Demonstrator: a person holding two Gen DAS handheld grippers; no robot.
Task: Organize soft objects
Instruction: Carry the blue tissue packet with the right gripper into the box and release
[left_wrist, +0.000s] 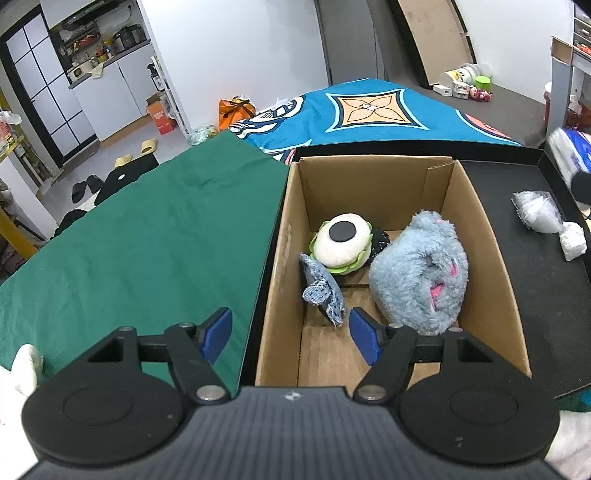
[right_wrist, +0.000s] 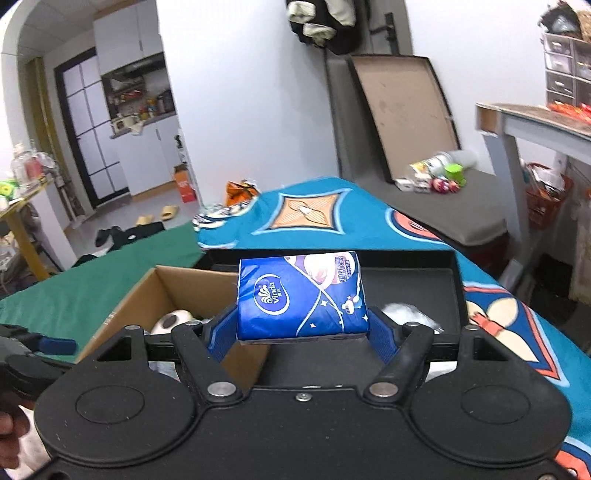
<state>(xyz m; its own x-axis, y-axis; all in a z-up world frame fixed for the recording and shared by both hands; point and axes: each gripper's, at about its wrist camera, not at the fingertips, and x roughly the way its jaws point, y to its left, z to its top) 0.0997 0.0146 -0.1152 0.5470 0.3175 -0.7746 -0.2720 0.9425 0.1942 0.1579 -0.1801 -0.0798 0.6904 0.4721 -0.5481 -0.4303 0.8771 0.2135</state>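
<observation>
A cardboard box (left_wrist: 491, 254) holds a fluffy blue plush (left_wrist: 417, 273), a white-and-green plush with a black spot (left_wrist: 341, 245) and a denim piece (left_wrist: 323, 293). My left gripper (left_wrist: 290, 338) is open and empty, above the box's near left wall. My right gripper (right_wrist: 303, 326) is shut on a blue Vinda tissue pack (right_wrist: 301, 295), held above a black tray (right_wrist: 410, 284) just right of the box (right_wrist: 129, 299). The pack shows blurred at the right edge of the left wrist view (left_wrist: 569, 147). The left gripper's blue fingertip (right_wrist: 55, 345) shows at the lower left of the right wrist view.
The box stands in the black tray (left_wrist: 535, 302), which also holds a clear plastic bag (left_wrist: 537, 212) and a white wad (left_wrist: 572, 242). A green cloth (left_wrist: 129, 240) lies left of the box. A blue patterned blanket (left_wrist: 369, 110) lies behind.
</observation>
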